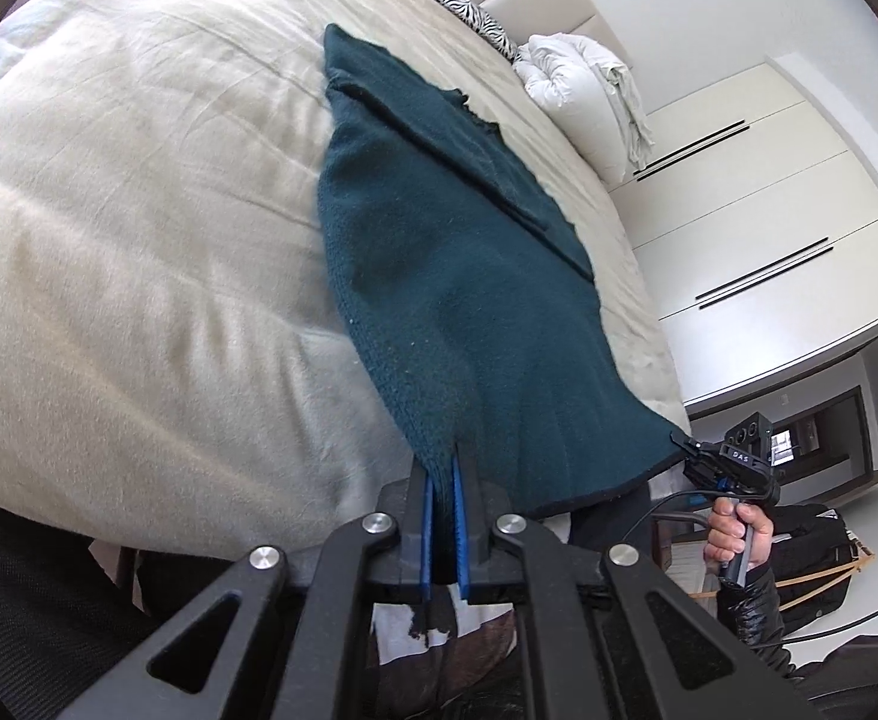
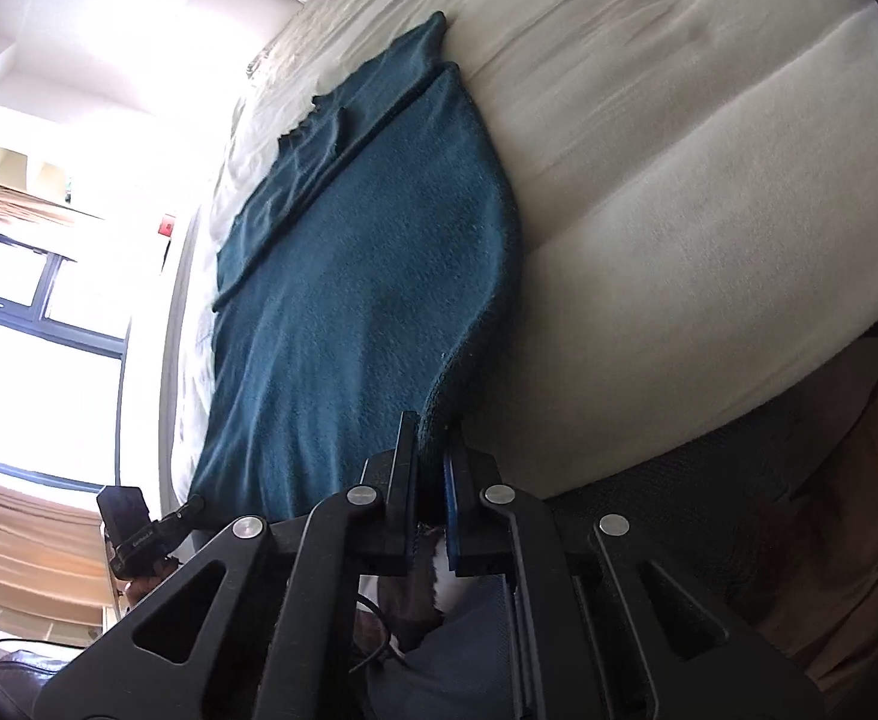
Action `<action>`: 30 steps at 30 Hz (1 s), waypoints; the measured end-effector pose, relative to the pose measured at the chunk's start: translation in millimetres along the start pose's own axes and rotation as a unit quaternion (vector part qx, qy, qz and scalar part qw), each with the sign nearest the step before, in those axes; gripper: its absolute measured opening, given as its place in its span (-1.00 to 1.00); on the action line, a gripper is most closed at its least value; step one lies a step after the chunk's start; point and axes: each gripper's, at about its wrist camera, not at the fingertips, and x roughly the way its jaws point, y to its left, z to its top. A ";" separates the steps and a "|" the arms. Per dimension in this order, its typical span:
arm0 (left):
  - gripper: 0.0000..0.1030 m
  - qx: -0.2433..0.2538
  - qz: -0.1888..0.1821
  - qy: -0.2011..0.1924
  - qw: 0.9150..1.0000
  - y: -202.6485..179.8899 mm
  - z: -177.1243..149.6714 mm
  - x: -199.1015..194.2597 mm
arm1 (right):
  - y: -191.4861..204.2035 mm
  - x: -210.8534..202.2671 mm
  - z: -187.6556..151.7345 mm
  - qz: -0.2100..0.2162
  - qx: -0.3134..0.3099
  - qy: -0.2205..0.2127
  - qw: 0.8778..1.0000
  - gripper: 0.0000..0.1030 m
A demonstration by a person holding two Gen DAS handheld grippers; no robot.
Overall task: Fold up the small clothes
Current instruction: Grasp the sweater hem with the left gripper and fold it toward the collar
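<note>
A: Nearest the lenses, what do the tongs hold?

B: The left tongs [image 1: 442, 468] and the right tongs [image 2: 433, 438] are each pressed together, pinching one near corner of the dark teal knitted garment [image 1: 439, 300] at the near edge of the bed [image 1: 139, 240].

A: And beyond that?

B: The knit lies lengthwise on the cream bedcover toward the headboard, one side panel already folded inward. A zebra-print cushion [image 1: 469, 12] sits at the far end.

A: Handling?

B: Judged soft, light and limp; it will sag between grips. Hem corners are the right hold, kept taut so the fold lands square.
</note>
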 end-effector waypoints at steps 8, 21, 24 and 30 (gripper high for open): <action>-0.88 -0.024 -0.087 -0.064 0.994 -14.5 32.4 -25.1 | 40.9 -17.2 47.7 0.098 0.007 -0.084 0.992 -0.90; -0.88 -0.058 -0.151 -0.141 0.977 -21.6 122.7 -26.0 | 63.2 -0.2 139.5 0.132 0.028 -0.164 0.977 -0.90; -0.88 -0.065 -0.156 -0.149 0.974 -20.8 148.4 -16.4 | 65.4 7.6 162.7 0.126 0.028 -0.176 0.976 -0.90; -0.88 -0.081 -0.159 -0.157 0.971 -14.4 200.7 9.8 | 72.9 33.4 208.5 0.107 0.028 -0.191 0.975 -0.90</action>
